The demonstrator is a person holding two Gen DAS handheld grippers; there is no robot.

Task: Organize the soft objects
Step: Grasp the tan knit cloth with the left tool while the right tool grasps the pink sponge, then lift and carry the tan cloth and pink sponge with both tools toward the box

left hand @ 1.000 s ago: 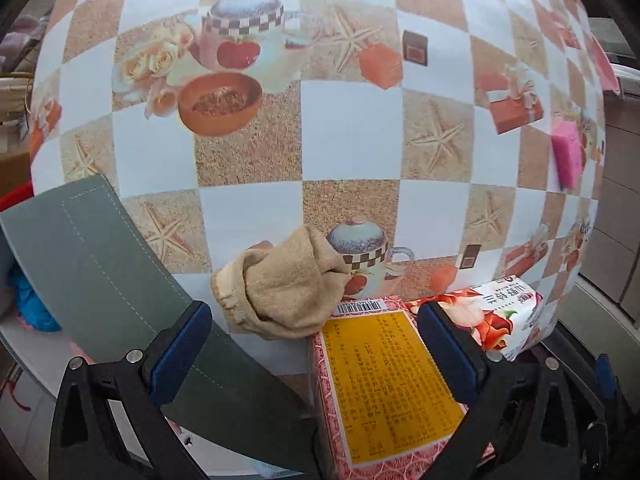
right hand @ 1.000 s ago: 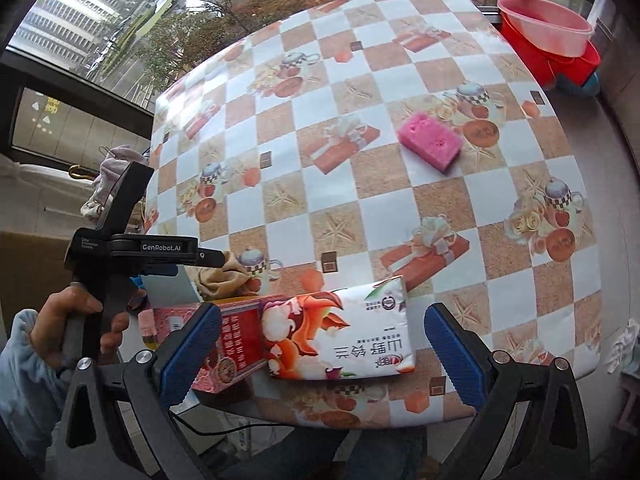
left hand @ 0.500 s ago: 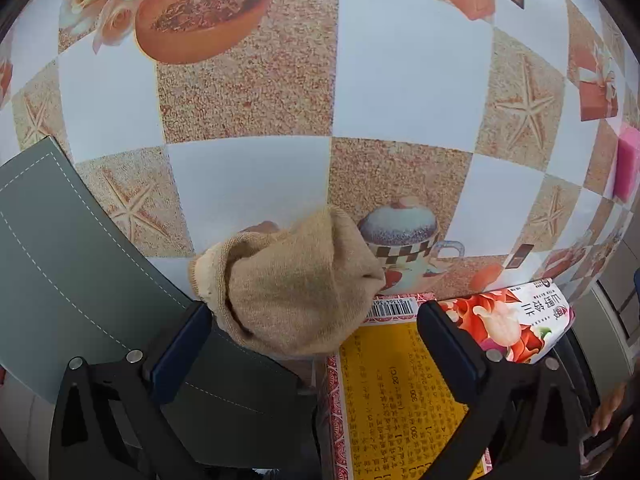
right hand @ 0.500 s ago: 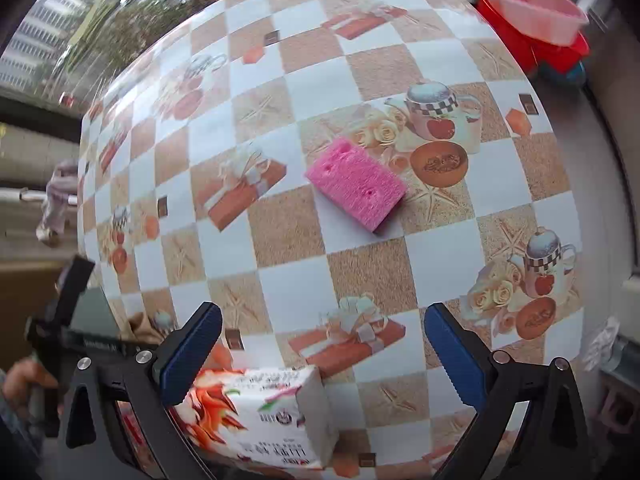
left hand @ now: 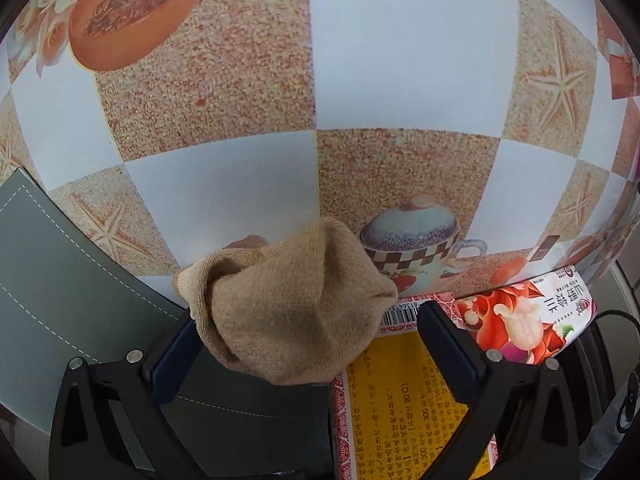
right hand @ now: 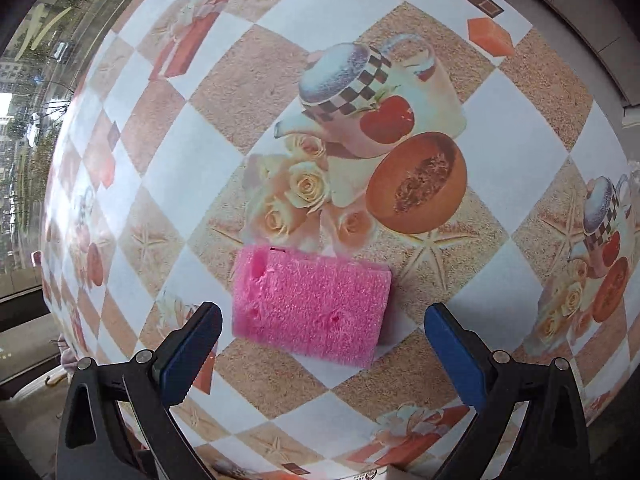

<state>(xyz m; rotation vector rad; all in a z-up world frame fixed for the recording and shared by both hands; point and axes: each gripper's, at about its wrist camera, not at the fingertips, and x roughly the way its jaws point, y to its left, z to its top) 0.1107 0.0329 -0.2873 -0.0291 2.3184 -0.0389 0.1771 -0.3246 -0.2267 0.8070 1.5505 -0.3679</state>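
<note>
A rolled tan sock (left hand: pixel 288 304) lies on the checkered tablecloth (left hand: pixel 400 60) at its near edge, between the open jaws of my left gripper (left hand: pixel 308 332); its left side reaches the left finger, the right finger stands apart. A pink sponge (right hand: pixel 310 304) lies flat on the tablecloth (right hand: pixel 200 160) in the right wrist view. My right gripper (right hand: pixel 320 344) is open, with the sponge just ahead of and between its fingers, not touching.
A red and yellow box (left hand: pixel 400 408) and a flowered tissue pack (left hand: pixel 528 320) lie at the table edge right of the sock. A grey-green chair back (left hand: pixel 60 280) stands at the left. A window (right hand: pixel 36 60) runs along the table's far left.
Both grippers have moved forward and down. The sock now sits between the left jaws. The right gripper has swung from the tissue pack to the pink sponge, now close ahead.
</note>
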